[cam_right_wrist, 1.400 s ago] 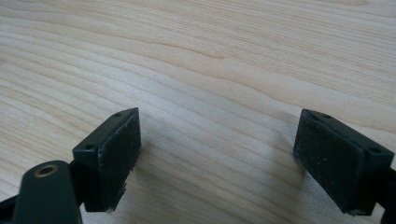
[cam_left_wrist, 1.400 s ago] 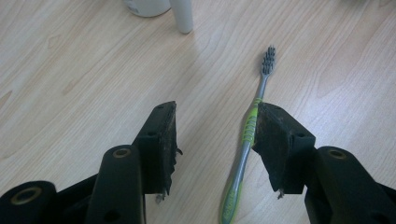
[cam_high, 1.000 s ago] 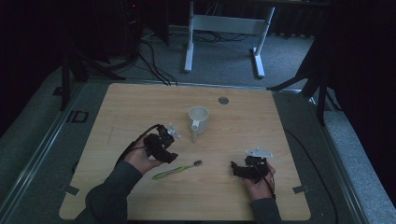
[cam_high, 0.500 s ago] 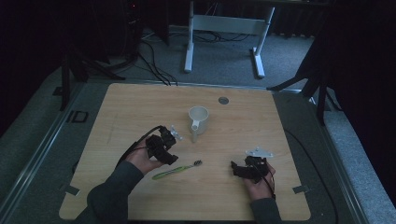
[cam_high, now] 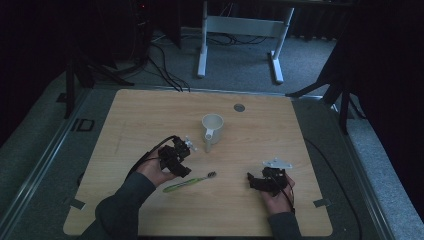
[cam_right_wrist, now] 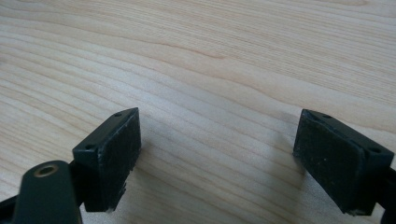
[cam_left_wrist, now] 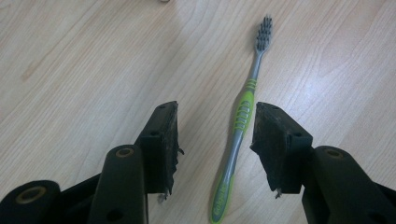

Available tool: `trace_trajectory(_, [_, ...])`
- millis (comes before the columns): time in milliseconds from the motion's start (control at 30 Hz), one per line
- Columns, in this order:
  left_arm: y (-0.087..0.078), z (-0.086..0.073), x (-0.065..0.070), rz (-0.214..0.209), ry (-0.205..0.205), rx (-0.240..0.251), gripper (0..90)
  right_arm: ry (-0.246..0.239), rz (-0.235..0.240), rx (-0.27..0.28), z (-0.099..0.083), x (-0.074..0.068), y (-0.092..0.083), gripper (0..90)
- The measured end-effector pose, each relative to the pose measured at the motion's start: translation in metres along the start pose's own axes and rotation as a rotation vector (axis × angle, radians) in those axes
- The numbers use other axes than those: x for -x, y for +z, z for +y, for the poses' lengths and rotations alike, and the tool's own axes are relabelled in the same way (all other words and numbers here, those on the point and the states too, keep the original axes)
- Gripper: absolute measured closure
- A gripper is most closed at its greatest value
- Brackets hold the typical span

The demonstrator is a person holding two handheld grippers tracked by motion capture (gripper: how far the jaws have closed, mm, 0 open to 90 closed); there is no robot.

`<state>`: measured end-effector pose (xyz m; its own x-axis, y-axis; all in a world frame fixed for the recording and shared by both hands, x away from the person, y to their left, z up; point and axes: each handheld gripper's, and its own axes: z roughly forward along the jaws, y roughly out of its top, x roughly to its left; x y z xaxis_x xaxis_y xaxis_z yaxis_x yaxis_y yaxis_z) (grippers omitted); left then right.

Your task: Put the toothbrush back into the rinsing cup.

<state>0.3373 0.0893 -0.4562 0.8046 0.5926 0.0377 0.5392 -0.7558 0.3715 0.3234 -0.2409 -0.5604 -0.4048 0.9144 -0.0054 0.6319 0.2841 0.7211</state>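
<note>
Left gripper lines up on the toothbrush handle

Left gripper (cam_left_wrist: 215,140) hangs over the pale wooden table (cam_high: 150,115) with its jaws apart, and they have just been closing a little; the green and grey plastic toothbrush (cam_left_wrist: 243,116) lies flat between them, not yet touched by either pad. In the high view that toothbrush (cam_high: 189,182) rests on the table in front of the person, just beside the left gripper (cam_high: 181,159) and a little nearer than the white ceramic mug (cam_high: 212,129). Right gripper (cam_right_wrist: 217,154) rests low over bare wood well to the side, its jaws wide apart and holding nothing.

To do this pick well, I judge the handle should sit midway between the pads, since it now lies closer to one of them. Lowering until the pads bracket the ribbed green grip, then closing squarely across it, should keep the thin handle from rolling or skidding away.
</note>
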Motion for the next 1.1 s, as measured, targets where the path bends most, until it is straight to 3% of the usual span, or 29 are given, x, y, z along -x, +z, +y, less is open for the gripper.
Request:
trace_trajectory(533, [0.01,0.004,0.003,-0.026,0.027,-0.029,51.3,0.0,0.001,0.0,0.0,0.0,0.0,14.7])
trace_trajectory(1100, [0.026,0.008,0.008,-0.045,0.067,-0.1,51.3,-0.001,0.001,0.0,0.0,0.0,0.0,14.7])
